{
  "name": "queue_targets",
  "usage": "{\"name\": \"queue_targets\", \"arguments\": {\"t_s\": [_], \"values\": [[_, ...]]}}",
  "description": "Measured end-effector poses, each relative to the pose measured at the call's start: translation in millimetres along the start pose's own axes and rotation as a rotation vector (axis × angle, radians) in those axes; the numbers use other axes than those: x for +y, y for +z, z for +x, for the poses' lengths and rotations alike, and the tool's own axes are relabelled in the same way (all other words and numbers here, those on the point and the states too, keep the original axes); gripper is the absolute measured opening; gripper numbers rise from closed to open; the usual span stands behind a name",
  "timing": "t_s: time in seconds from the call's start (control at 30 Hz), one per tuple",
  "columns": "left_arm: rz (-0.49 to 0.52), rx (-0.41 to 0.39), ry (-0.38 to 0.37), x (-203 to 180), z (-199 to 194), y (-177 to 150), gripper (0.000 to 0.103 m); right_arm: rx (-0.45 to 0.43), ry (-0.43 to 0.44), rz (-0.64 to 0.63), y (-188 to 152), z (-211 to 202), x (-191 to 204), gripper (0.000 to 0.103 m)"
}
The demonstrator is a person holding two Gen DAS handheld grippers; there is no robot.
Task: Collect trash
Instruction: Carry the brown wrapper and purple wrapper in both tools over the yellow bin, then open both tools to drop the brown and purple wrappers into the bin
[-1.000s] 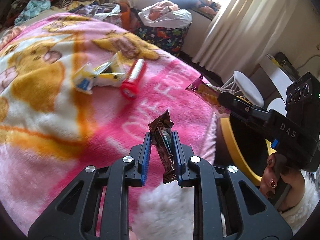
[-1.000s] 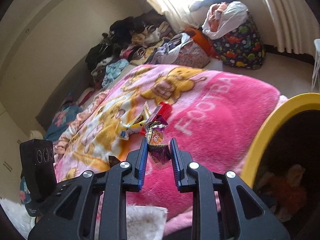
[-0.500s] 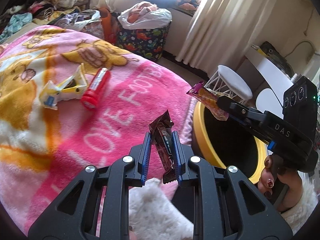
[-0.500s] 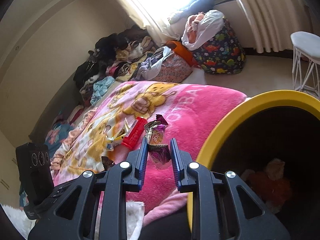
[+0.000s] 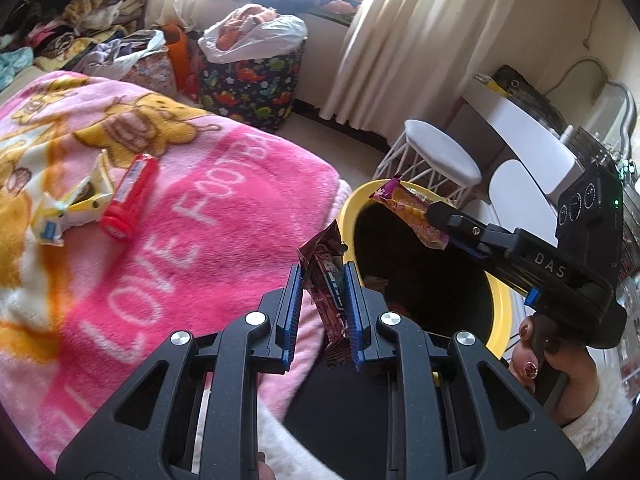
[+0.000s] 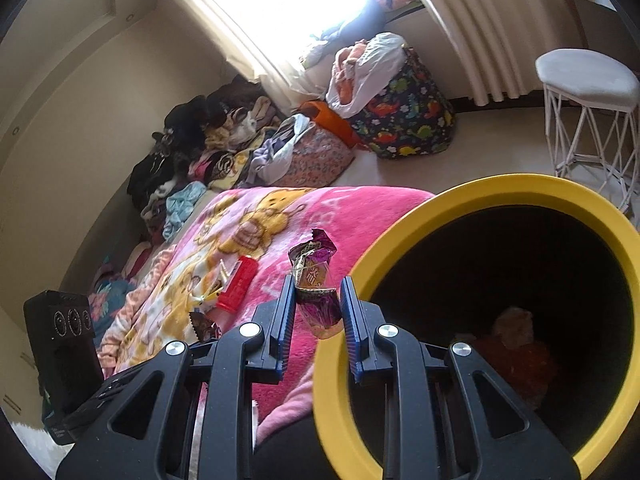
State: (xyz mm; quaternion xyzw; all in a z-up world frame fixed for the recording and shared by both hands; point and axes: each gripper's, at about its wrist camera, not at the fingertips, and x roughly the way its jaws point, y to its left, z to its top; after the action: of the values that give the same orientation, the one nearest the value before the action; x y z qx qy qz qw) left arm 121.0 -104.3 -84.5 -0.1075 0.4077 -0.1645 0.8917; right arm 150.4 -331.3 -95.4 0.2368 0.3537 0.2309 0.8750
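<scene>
A dark red wrapper (image 5: 329, 280) is clamped upright between the blue pads of the left gripper (image 5: 322, 288), near the rim of the yellow bin (image 5: 500, 320). From the left wrist, the right gripper (image 5: 436, 210) is seen over the bin's mouth with a purple-and-orange wrapper (image 5: 408, 212) pinched in it; a person's hand (image 5: 552, 364) is shown on its handle. Only from the right wrist is the bin's dark inside revealed, with reddish trash (image 6: 516, 352) at the bottom. A red tube (image 5: 128, 200) and a torn white-and-yellow wrapper (image 5: 68, 208) are left on the pink blanket (image 5: 224, 216).
</scene>
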Motion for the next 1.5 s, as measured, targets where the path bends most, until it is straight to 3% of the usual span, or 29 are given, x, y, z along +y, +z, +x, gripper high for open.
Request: {"name": "queue_targets", "arguments": {"t_s": [0.73,1.27,1.43,1.5], "values": [[0.127,0.073,-0.092,-60.2,40.7,-2.4,0.015,-0.080,-0.114,0.137,-2.5,-44.0,-58.0,0.022],[0.206,0.133,-0.116,-88.6,76.7,-1.4,0.015,-0.115,-0.171,0.197,-5.9,-60.6,-79.5,0.025],[0.218,0.143,-0.123,-93.6,86.6,-0.3,0.015,-0.121,-0.185,0.210,-7.1,-65.1,-83.0,0.031],[0.214,0.150,-0.135,-92.8,89.6,-0.3,0.015,-0.127,-0.194,0.220,-8.4,-67.3,-84.7,0.046]]}}
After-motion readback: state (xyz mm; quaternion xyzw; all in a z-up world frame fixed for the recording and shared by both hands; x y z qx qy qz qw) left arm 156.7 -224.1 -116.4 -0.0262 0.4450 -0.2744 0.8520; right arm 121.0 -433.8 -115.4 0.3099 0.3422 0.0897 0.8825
